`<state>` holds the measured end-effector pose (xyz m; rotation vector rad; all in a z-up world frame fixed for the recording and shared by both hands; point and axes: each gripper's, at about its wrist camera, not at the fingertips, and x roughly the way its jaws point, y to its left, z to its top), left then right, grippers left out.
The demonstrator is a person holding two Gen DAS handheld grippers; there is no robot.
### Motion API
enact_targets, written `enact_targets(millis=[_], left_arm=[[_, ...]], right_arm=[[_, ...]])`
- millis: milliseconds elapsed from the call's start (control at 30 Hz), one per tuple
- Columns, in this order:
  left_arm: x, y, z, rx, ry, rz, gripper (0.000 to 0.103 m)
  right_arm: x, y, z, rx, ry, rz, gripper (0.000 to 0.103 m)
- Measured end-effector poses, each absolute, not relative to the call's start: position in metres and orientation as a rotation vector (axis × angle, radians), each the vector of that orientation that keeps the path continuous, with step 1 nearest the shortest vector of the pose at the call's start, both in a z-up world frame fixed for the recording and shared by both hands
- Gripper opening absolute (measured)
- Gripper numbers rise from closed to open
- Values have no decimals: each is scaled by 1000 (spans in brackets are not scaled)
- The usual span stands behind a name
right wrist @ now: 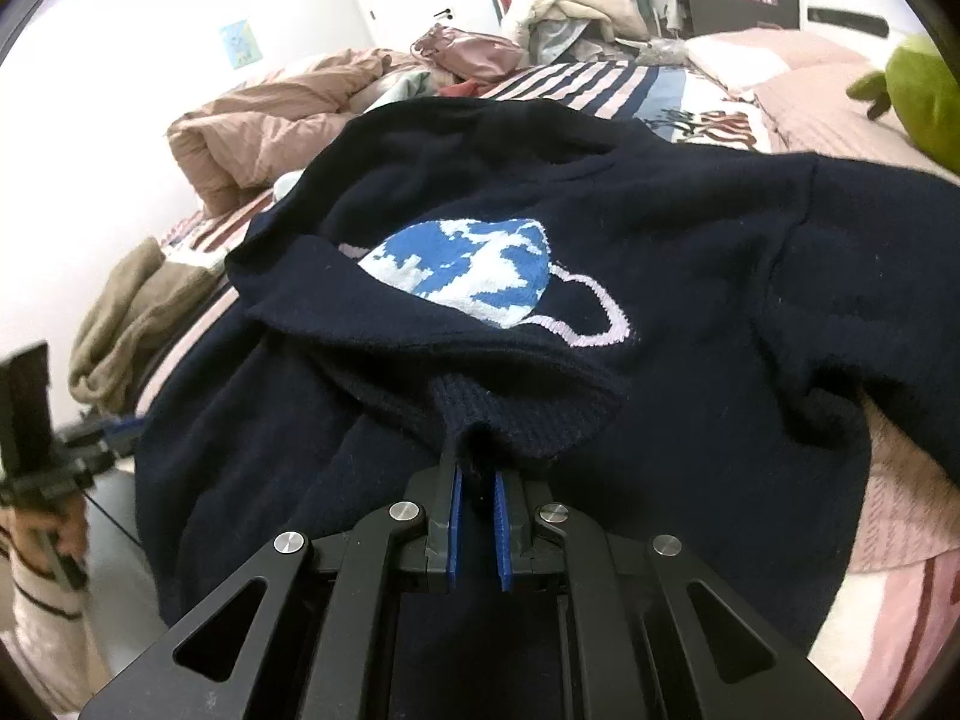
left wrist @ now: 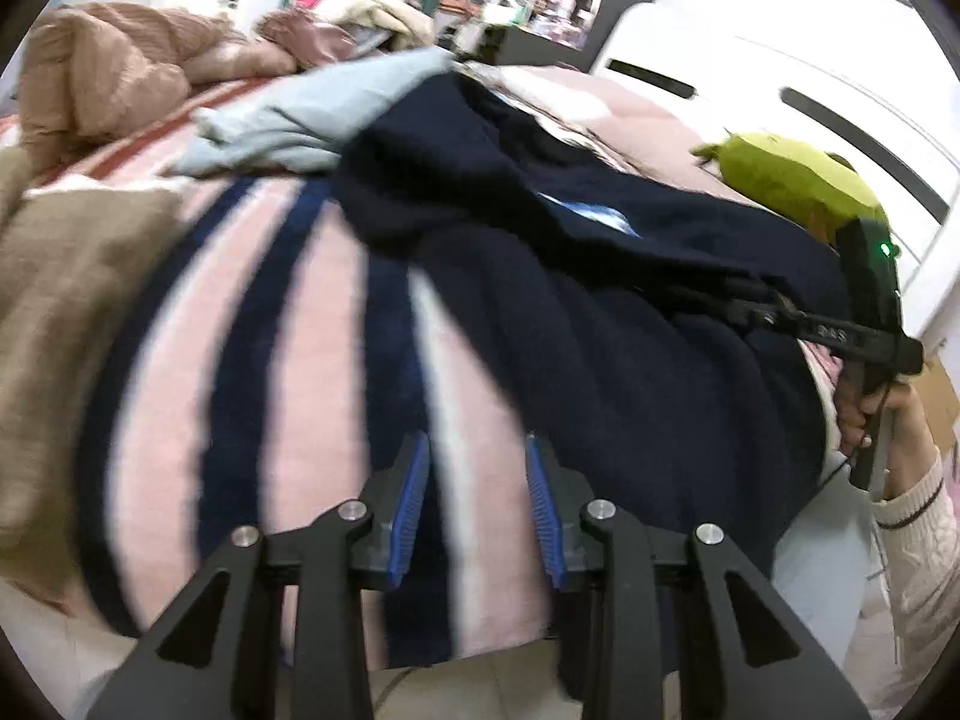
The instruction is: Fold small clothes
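Navy sweater [right wrist: 690, 252] lies spread on the bed [right wrist: 840, 96], over a pink blanket with navy stripes [left wrist: 300, 360]; landmark for everything below. Right tool [right wrist: 477, 480] is clenched on the sweater's ribbed cuff [right wrist: 516, 420], blue pads [right wrist: 455, 516] pinching the knit, the sleeve folded across the sweater's front just below the blue-and-white knitted patch [right wrist: 462, 267] with its pale lilac outline. In the left wrist view the right tool [left wrist: 744, 309] shows at the sweater's right edge, gripped by a hand [left wrist: 864, 408] in a cream knit cuff. Left tool [left wrist: 477, 456] is released, jaws wide apart, nothing between the blue pads [left wrist: 414, 492], hovering over the striped blanket at the sweater's near-left edge; view is motion-blurred there. Light blue garment [left wrist: 312, 120] lies touching the sweater's far-left side. Tan garment [left wrist: 66, 312] sits well left of the sweater. Crumpled pink-brown duvet [right wrist: 270, 120] is beyond the sweater to the far left. Green plush toy [left wrist: 792, 180] sits right of the sweater, near the white wardrobe [left wrist: 810, 60]. Pink pillows [right wrist: 798, 60] beyond the sweater's far-right side.
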<state>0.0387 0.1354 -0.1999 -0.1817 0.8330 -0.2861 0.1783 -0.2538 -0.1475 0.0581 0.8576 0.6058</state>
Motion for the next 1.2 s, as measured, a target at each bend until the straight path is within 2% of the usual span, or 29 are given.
enact_targets(millis=[100, 167, 333, 467, 600, 633, 700, 833, 1067, 1200], left_arm=[[44, 114, -202, -209, 802, -346, 34], [49, 106, -203, -205, 808, -352, 44], [59, 101, -208, -289, 832, -398, 55], [62, 94, -209, -367, 852, -462, 55], [56, 75, -209, -323, 870, -517, 55], [55, 70, -208, -301, 870, -506, 55], [53, 65, -205, -294, 861, -490, 44], [41, 61, -190, -214, 846, -436, 17], [15, 103, -172, -129, 823, -262, 14], [11, 135, -187, -84, 879, -113, 12]], right_arm=[[177, -254, -150, 65, 862, 614, 3], [176, -254, -152, 64, 868, 620, 3], [178, -255, -154, 76, 876, 623, 3], [178, -253, -156, 81, 877, 624, 3], [179, -254, -159, 96, 880, 629, 3], [179, -255, -159, 99, 880, 630, 3], [180, -255, -159, 102, 881, 632, 3], [180, -256, -159, 101, 881, 632, 3], [179, -257, -159, 108, 880, 634, 3], [178, -258, -159, 108, 881, 634, 3]])
